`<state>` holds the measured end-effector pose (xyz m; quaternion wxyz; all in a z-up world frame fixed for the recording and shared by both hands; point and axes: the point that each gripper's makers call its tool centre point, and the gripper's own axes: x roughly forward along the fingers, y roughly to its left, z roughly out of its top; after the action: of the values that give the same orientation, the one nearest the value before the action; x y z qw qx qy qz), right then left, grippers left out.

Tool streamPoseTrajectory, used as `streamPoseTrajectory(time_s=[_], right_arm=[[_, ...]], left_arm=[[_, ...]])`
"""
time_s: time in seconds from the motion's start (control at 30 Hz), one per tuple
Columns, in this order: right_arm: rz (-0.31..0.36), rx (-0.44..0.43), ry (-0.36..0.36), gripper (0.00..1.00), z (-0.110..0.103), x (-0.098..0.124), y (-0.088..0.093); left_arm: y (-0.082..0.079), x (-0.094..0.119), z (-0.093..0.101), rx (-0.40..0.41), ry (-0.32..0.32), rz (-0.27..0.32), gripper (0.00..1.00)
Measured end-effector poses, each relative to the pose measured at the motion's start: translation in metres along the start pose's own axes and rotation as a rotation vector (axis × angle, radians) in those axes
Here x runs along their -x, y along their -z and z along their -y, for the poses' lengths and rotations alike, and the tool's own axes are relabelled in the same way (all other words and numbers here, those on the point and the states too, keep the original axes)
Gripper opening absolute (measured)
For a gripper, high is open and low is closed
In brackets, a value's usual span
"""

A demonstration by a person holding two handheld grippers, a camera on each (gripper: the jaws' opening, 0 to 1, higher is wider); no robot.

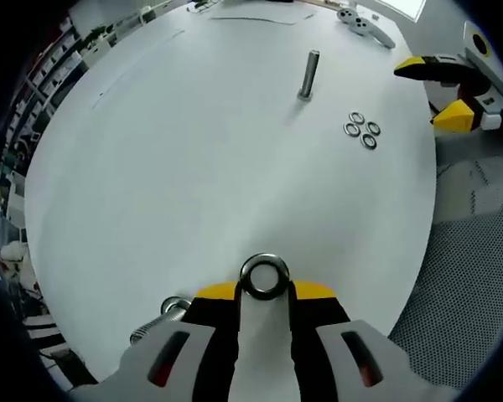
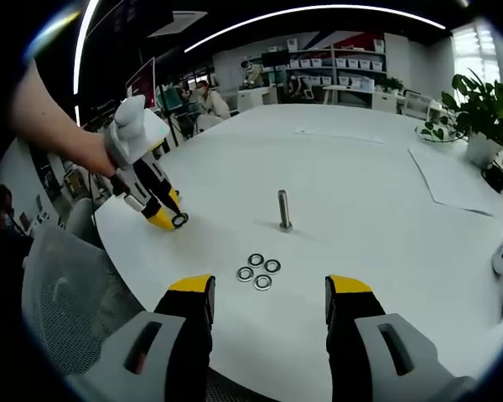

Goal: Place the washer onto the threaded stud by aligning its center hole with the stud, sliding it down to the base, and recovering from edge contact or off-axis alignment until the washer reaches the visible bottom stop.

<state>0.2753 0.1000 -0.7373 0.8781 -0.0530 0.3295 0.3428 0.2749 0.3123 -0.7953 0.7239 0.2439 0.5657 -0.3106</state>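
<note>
White round surface [image 1: 193, 167] occupies most of the left gripper view; shelving, a potted plant [image 2: 486, 113] and seated people show at the top of the right gripper view.

Left gripper [image 1: 265, 289]: at the bottom centre of the left gripper view, its yellow-tipped jaws are clenched on a washer [image 1: 264, 276], which stands on edge between the tips with its hole facing the camera. In the right gripper view the same gripper appears at middle left, held by a person's hand [image 2: 84, 151], with the washer at its tips just above the surface edge.

Threaded stud [image 1: 308, 75]: stands upright on the surface, upper centre-right of the left gripper view and centre of the right gripper view [image 2: 283, 209]. The held washer is well apart from it, not yet on the stud.

Spare washers [image 1: 362, 130]: four lie flat in a tight cluster near the stud, right of it in the left gripper view and below it in the right gripper view [image 2: 259, 270].

Right gripper [image 2: 268, 297]: jaws spread wide and released, nothing between them, at the bottom of the right gripper view over the near surface edge. It enters the left gripper view at the upper right.

A white controller [image 1: 367, 25] rests on the surface at the top right of the left gripper view.
</note>
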Motion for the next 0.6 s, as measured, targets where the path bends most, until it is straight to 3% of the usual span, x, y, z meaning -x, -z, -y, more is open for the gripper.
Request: streamPoseTrajectory(time_s=[0.17, 0.3, 0.4, 0.6], right_arm=[[0.004, -0.001, 0.000, 0.55, 0.0000, 0.0002, -0.0007], [0.005, -0.003, -0.002, 0.55, -0.0005, 0.0005, -0.0011], [0.010, -0.006, 0.001, 0.55, 0.0004, 0.0008, -0.0016], [0.011, -0.009, -0.001, 0.55, 0.0000, 0.0009, -0.0019]], left_arm=[[0.0002, 0.0000, -0.0005, -0.005, -0.001, -0.013, 0.19], [0.0086, 0.0004, -0.0024, -0.056, 0.000, -0.069, 0.00], [0.0070, 0.0000, 0.0000, 0.016, 0.020, -0.045, 0.02], [0.0058, 0.0017, 0.0008, -0.001, 0.009, -0.036, 0.13]])
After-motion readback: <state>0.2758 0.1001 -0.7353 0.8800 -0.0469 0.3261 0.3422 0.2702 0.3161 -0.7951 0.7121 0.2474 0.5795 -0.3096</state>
